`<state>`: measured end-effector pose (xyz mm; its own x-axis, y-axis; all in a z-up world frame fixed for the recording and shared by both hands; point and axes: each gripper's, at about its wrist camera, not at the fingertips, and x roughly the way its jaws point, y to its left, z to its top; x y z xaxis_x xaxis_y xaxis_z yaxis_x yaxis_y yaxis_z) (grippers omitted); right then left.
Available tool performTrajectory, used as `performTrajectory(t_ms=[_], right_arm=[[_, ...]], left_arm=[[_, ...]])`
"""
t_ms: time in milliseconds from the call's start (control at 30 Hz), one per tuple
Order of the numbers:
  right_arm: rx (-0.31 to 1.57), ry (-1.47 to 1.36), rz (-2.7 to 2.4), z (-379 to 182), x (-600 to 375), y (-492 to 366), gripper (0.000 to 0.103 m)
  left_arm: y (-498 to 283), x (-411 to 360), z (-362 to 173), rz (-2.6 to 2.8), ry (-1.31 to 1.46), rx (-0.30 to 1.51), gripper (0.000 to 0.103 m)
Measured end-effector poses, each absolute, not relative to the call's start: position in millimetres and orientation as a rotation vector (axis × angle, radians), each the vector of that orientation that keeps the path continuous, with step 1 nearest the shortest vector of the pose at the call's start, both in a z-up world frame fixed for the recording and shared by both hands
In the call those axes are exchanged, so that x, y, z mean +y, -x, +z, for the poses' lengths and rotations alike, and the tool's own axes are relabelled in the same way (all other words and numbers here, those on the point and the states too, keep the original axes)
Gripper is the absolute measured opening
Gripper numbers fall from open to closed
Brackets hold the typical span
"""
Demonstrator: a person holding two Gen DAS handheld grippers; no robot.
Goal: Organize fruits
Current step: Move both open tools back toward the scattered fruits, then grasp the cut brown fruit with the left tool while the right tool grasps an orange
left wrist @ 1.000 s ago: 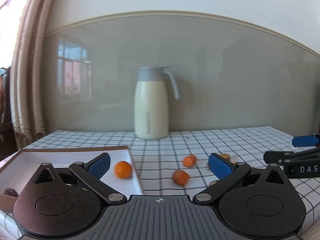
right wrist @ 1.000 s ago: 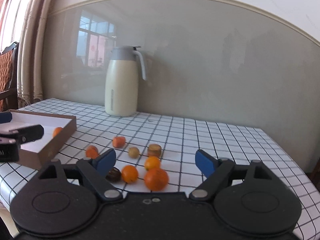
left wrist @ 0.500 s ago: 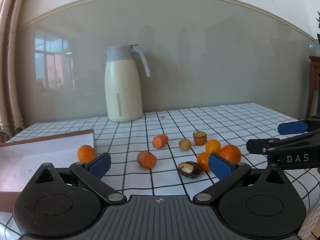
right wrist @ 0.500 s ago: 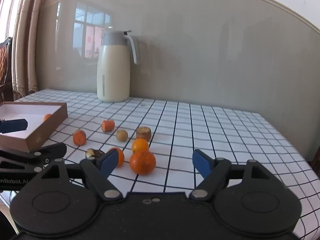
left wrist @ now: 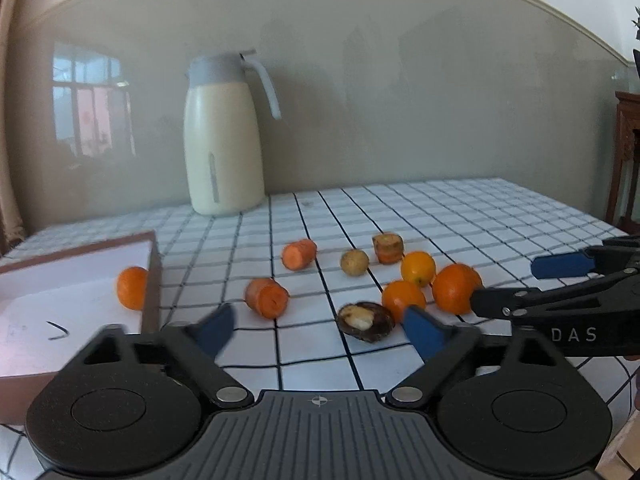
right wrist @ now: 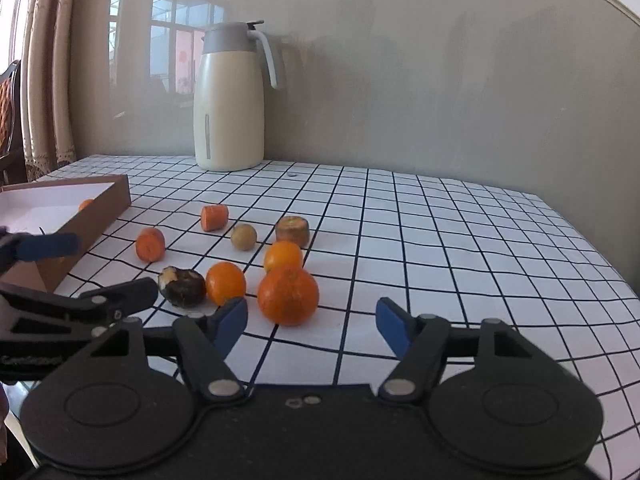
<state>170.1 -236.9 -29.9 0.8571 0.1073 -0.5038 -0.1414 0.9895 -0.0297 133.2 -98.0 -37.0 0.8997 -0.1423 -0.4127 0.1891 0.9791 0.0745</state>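
Where box [left wrist: 154, 280] opens, one orange [left wrist: 132, 288] — inside

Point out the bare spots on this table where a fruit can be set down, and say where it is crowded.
Bare cloth lies right of the big orange out to the table edge, and between the jug and the carrot piece. The box floor is mostly bare beside one orange. The cluster around the dark fruit is crowded.

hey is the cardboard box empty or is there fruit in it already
Not empty. One small orange sits inside the box, against its right wall; the right camera also shows it there. The rest of the box is partly out of view.
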Motion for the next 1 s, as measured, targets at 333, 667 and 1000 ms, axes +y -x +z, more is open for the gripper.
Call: performTrajectory(t_ms=[333,667,1000], right_arm=[[0.580,0.073,0.151,-45,-236,-192,0.046],[0.580,0.030,0.159,-43,-239,-207,0.042],[0.592,0.023,0.166,-42,-240,-213,0.034]], left_arm=[[-158,-107,-52,-0.218,-0.099,0.483,0.070],[-174,-110,-52,-0.252,-0.059,0.527,0.061],[-184,-122,-51,-0.256,-0.080,0.570,0.050]])
